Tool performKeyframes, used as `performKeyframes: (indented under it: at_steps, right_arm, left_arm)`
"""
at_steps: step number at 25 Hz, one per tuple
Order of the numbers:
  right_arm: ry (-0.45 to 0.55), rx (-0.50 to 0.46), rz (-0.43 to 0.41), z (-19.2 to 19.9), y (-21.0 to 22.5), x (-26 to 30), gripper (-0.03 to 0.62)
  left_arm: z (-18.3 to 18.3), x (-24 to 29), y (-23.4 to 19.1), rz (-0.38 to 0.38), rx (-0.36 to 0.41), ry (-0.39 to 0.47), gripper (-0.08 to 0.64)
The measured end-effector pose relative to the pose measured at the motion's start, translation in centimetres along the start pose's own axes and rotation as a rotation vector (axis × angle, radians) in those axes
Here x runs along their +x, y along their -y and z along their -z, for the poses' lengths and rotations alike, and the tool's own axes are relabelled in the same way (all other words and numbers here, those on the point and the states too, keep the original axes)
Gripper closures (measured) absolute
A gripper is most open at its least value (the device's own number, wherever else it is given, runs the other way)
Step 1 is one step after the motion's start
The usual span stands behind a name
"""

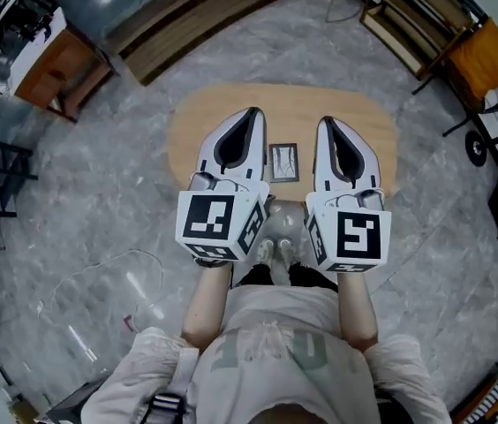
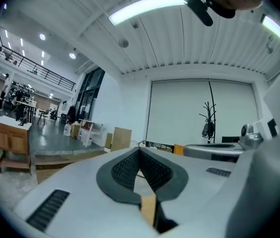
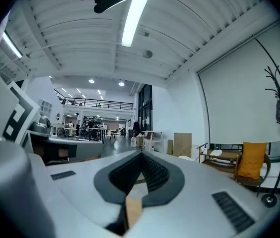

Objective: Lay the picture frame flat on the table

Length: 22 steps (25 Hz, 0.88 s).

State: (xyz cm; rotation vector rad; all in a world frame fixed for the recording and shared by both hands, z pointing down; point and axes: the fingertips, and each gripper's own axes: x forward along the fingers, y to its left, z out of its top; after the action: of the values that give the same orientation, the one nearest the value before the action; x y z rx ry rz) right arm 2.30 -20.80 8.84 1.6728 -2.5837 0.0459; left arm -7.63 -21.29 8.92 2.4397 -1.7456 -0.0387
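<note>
Oval wooden table bears a flat picture frame; left gripper, right gripper jaws closed.

White left gripper and right gripper bear black-patterned marker cubes.

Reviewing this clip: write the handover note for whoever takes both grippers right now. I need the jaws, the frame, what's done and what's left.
Left gripper: jaws shut, nothing between them, held level above the table.
Right gripper: the same, jaws shut and empty, level, beside the left one.
Picture frame: on the wooden table, between the two grippers in the head view. It faces up and appears to lie flat; neither gripper touches it.
Done: the frame looks laid down and released.
Left: probably nothing; check that the frame is fully flat.
</note>
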Motion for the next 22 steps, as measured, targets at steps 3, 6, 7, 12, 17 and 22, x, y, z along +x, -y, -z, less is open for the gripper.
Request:
performKeyframes:
  at_steps: [3, 6, 7, 12, 17, 22]
  right_arm:
    - [0.019, -0.02, -0.021, -2.1, -1.0, -3.3, 0.588]
    - [0.042, -0.082, -0.037, -3.6, -1.0, -5.1, 0.588]
    - [0.045, -0.087, -0.032, -3.6, -1.0, -5.6, 0.588]
    - [0.031, -0.031, -0.015, -2.0, -1.2, -7.3, 0.587]
    - [0.016, -0.038, -0.029, -1.1, -2.0, -7.7, 0.587]
    - [0.014, -0.057, -0.034, -1.2, -2.7, -8.0, 0.587]
  left_arm:
    - [-1.4, -2.9, 0.5, -0.025, 0.037, 0.021, 0.551]
    - [-2.6, -4.5, 1.2, -0.051, 0.074, 0.043, 0.551]
    - [-2.7, -5.1, 1.4, -0.058, 0.082, 0.046, 0.551]
    - [-2.0, -7.3, 1.6, -0.078, 0.092, 0.05, 0.551]
    - [-2.0, -7.6, 1.4, -0.084, 0.088, 0.06, 0.551]
    - [-2.1, -7.7, 1.5, -0.071, 0.08, 0.063, 0.551]
